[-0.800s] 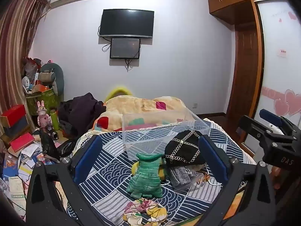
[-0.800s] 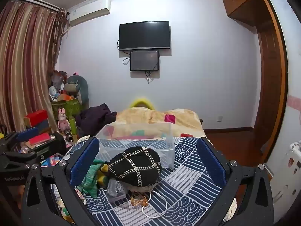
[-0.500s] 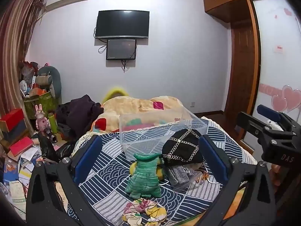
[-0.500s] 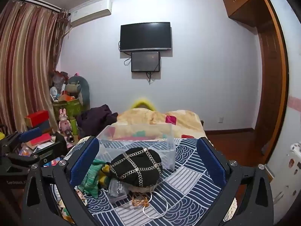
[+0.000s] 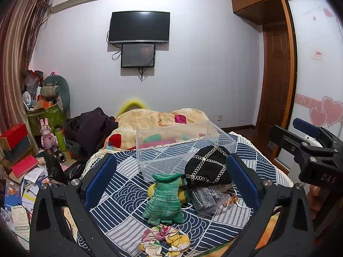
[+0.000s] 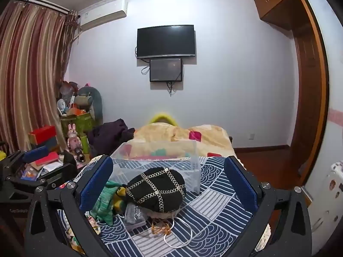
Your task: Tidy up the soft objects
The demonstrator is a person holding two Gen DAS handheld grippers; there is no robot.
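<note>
We hold both grippers above the near edge of the bed, jaws spread wide and holding nothing, because we judge that no pick has begun yet. The left gripper [image 5: 169, 180] frames the green knitted piece [image 5: 165, 199], so we take that as its likely first target. Nearest to us lies a floral cloth [image 5: 164, 241], flat on the blue patterned bedspread [image 5: 122, 192]. The right gripper [image 6: 169, 180] points at the black cap [image 6: 156, 189], which sits on top of the pile, with a grey item in a clear bag [image 6: 135, 215] and a white cord [image 6: 178, 234] partly beneath and in front of it. Just behind the pile stands the clear plastic bin [image 6: 193, 171], open side up and apparently empty, close enough that each soft thing should need only a short carry. Beyond it the yellow blanket [image 5: 154, 117] is heaped against the far wall.
</note>
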